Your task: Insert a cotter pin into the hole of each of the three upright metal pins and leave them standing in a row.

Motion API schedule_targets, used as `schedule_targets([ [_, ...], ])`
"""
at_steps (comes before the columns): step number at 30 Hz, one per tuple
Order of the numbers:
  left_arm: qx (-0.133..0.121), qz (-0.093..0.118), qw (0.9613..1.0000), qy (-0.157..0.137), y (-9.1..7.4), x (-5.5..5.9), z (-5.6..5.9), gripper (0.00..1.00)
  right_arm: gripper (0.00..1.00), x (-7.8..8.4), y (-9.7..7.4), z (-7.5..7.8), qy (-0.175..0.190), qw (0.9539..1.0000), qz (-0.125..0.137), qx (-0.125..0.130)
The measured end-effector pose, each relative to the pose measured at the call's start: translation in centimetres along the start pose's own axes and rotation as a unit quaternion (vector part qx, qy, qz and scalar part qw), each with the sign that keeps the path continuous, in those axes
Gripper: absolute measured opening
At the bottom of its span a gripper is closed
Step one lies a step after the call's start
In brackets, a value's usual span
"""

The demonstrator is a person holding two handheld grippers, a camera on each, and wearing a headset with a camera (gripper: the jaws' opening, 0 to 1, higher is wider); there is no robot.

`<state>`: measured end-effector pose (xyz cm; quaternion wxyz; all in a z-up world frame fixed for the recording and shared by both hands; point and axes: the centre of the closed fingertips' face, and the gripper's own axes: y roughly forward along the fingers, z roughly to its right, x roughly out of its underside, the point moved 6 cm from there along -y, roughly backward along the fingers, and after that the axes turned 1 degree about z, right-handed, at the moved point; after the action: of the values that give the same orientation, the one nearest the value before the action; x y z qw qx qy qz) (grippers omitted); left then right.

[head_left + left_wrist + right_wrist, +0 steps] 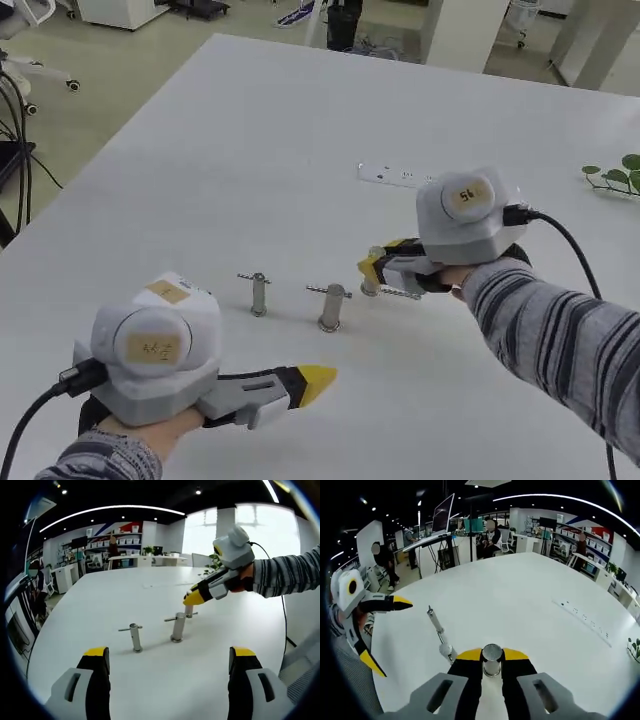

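The third upright pin (491, 654) stands vertical just right of the middle pin (332, 308). It is clenched in the right gripper (372, 270), and a cotter pin (402, 293) juts crosswise from it. The left gripper (169, 652) hovers in front of the middle pin, farther off, with its jaws spread and empty.

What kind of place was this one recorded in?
Probably an open-plan office or lab workspace: a large white table, a desk monitor, and shelving holding boxes along the far wall.
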<state>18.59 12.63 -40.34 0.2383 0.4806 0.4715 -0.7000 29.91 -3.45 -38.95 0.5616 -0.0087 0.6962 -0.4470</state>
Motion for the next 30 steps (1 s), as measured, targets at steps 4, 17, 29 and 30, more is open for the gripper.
schedule_targets([
  [4,0.004,0.000,1.0000,0.004,-0.1,0.0,0.2,0.99,0.08,1.3,-1.3,-0.4,0.008,1.0000,-0.006,0.002],
  [17,0.006,0.009,0.9999,0.009,-0.3,-0.2,0.5,0.99,0.08,4.7,-3.5,-3.0,0.016,0.9994,-0.023,-0.018],
  [29,0.006,0.016,0.9998,0.005,-0.4,-0.3,0.5,0.99,0.08,4.5,-2.9,-6.9,0.005,0.9987,-0.016,-0.049],
  [30,0.006,0.016,0.9998,0.006,-0.4,-0.3,0.5,0.99,0.08,4.5,-2.8,-7.2,0.003,0.9986,-0.016,-0.051],
])
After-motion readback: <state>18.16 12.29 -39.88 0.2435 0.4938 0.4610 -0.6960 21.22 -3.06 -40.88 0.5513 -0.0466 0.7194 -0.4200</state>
